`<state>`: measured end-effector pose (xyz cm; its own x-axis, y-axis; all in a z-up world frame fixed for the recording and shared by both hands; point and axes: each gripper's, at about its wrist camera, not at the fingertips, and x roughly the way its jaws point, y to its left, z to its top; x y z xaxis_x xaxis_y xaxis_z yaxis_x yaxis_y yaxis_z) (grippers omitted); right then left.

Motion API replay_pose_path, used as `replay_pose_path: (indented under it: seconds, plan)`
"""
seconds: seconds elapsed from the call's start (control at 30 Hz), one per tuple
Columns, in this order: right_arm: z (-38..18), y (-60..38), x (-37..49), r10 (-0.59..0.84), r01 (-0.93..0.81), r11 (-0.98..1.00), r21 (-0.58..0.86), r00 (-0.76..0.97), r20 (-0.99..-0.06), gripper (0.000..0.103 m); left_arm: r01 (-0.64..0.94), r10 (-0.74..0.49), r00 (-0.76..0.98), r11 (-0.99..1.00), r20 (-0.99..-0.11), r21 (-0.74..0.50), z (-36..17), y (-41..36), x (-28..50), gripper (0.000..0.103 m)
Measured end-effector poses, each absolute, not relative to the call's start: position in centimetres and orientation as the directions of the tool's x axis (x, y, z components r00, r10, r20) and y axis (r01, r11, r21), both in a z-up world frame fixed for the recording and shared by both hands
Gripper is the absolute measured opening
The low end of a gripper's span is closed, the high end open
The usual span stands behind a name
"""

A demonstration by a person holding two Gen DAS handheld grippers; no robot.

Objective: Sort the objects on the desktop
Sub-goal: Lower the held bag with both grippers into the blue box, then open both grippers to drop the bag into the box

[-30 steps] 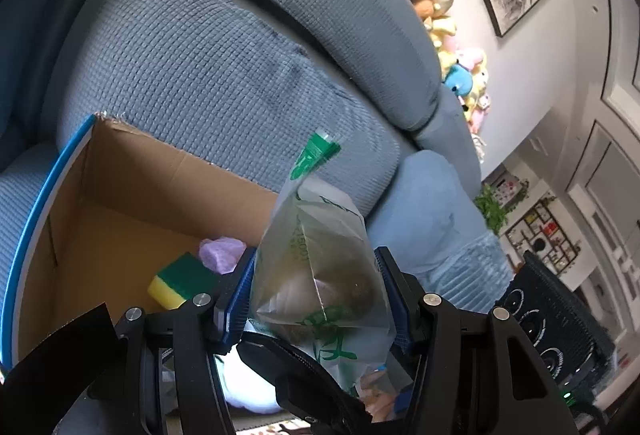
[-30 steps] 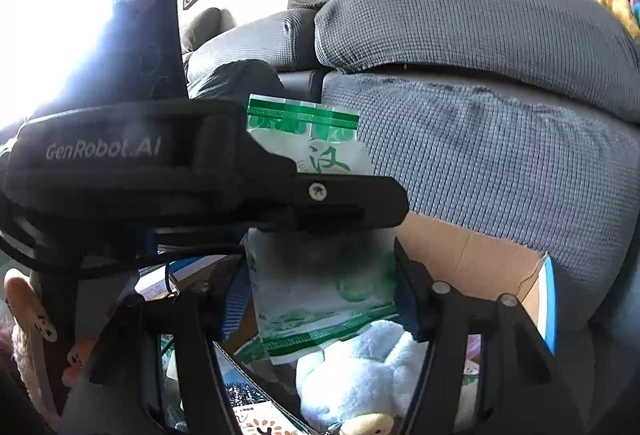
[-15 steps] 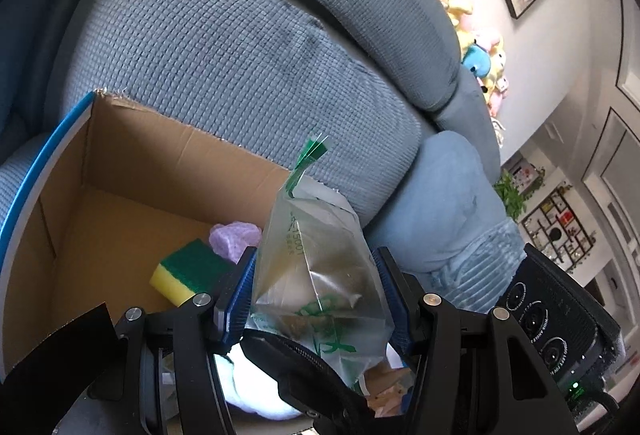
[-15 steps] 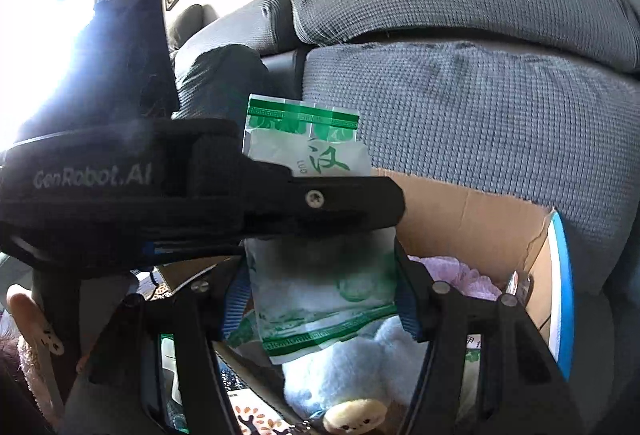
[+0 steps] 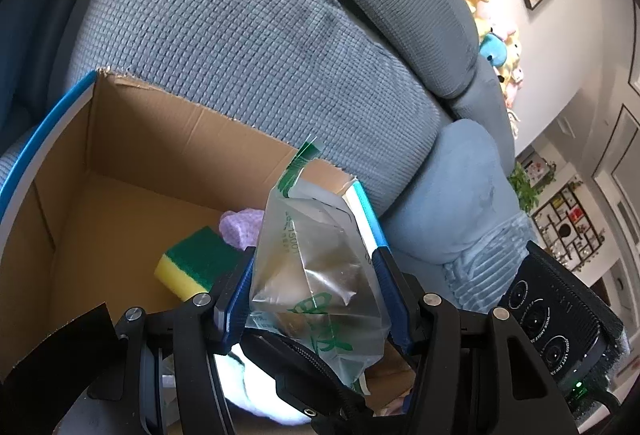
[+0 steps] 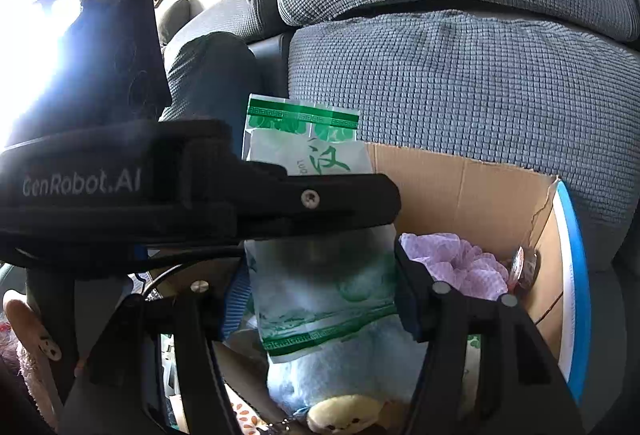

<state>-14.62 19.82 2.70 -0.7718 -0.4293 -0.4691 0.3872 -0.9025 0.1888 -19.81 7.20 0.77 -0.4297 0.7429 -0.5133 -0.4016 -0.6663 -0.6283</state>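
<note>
A: Plastic bag (image 5: 316, 275) with green print, pinched between both pairs of jaws, hanging above the open cardboard box (image 5: 132, 151) in front of the grey sofa (image 5: 248, 35).

B: Left gripper (image 5: 316, 299) clamped across the bag's middle; right gripper (image 6: 320, 291) clamped on the same bag from the other side, crossing the left one.

A: Handling?

B: Probably light and limp. Thin, crinkly film with something dark and loose inside, likely to shift. Slippery too, so best held across the bulging middle, not by the flat sealed top.

A: Below it?

B: Yellow-green sponge (image 5: 192, 263), lilac cloth (image 6: 452, 263) and pale blue plush toy (image 6: 340, 367) already in the box. Soft landing, little risk in letting go low.
</note>
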Motion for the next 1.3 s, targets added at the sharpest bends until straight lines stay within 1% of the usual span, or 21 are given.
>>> replay_pose_path:
  seconds: [0.53, 0.87, 1.0, 1.3]
  plan:
    - [2.2, 19.9, -14.6, -0.423, 0.378, -0.905, 0.193, -0.769, -0.48, 0.063, -0.398, 0.733, -0.42, -0.679, -0.536, -0.617, 0.4, 7.7, -20.0, 0.058]
    - [2.3, 19.9, -14.2, -0.424, 0.383, -0.905, 0.184, -0.781, -0.458, 0.063, -0.399, 0.727, -0.432, -0.684, -0.533, -0.61, 0.7, 7.6, -19.8, 0.058]
    - [2.5, 20.0, -14.0, -0.45, 0.397, -0.893, 0.212, -0.774, -0.445, 0.063, -0.403, 0.71, -0.459, -0.702, -0.534, -0.587, 1.4, 7.5, -19.2, 0.058]
    - [2.2, 19.8, -13.7, -0.446, 0.398, -0.895, 0.201, -0.777, -0.444, 0.063, -0.39, 0.702, -0.462, -0.709, -0.541, -0.587, 1.4, 7.5, -19.3, 0.058]
